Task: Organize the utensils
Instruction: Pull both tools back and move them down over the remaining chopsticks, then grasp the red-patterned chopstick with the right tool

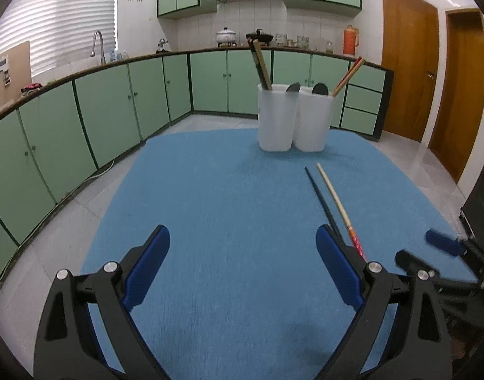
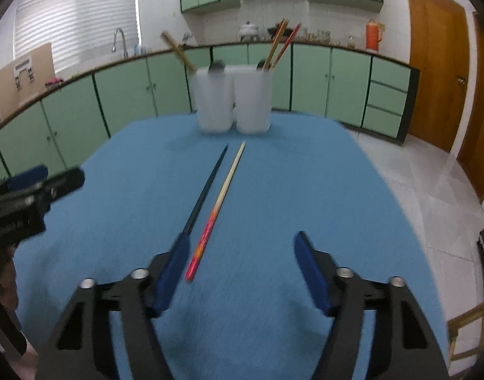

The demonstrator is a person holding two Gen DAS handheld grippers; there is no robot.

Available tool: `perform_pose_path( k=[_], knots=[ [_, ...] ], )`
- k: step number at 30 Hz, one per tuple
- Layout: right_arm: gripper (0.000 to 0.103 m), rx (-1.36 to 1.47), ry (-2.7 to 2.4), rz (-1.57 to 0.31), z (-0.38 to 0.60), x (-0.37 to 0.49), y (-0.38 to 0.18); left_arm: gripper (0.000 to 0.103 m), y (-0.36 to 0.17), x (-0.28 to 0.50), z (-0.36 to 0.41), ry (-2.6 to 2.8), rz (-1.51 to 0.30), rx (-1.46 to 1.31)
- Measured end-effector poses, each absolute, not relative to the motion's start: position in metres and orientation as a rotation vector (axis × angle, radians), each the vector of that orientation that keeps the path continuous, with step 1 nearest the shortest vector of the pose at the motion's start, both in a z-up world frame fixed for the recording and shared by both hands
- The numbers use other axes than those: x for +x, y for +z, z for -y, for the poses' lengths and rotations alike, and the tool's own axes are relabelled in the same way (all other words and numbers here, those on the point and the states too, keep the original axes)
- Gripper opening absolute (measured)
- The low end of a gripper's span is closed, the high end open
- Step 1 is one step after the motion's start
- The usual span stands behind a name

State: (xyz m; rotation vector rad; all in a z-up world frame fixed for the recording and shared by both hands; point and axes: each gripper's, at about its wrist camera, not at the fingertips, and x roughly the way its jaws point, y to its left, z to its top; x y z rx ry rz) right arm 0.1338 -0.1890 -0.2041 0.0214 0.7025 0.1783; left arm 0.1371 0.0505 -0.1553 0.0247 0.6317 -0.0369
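Two white holders (image 1: 275, 120) (image 1: 314, 123) stand side by side at the far edge of the blue cloth (image 1: 210, 190), with chopsticks and dark spoons sticking out of them. A dark chopstick (image 2: 207, 186) and a pale chopstick with a red-orange end (image 2: 229, 177) lie almost parallel on the cloth. My right gripper (image 2: 242, 243) is open just above them. The red end lies between its fingers, close to the left one, and no pad touches it. My left gripper (image 1: 242, 240) is open over bare cloth, left of the chopsticks (image 1: 333, 196).
Green cabinets and a counter curve around behind the table. Grey floor tiles surround it, with wooden doors (image 2: 438, 63) at the right. A wooden chair (image 2: 467, 326) stands near the table's right front corner. A hand (image 2: 7, 272) holds the left gripper (image 2: 51, 177).
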Motion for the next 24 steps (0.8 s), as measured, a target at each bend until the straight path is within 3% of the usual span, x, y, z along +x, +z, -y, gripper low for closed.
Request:
perform_pose_path(
  k=[7, 11, 24],
  knots=[
    [0.033, 0.015, 0.243, -0.779, 0.167, 0.130, -0.223, 0.091, -0.161, 0.135, -0.054, -0.029, -0.656, 0.014],
    [0.025, 0.006, 0.250, -0.798, 0.162, 0.131, -0.227, 0.091, -0.160, 0.135, -0.054, -0.028, -0.658, 0.004],
    [0.024, -0.035, 0.206, -0.797, 0.152, 0.135, -0.232, 0.091, -0.159, 0.137, -0.051, -0.039, -0.665, -0.003]
  ],
)
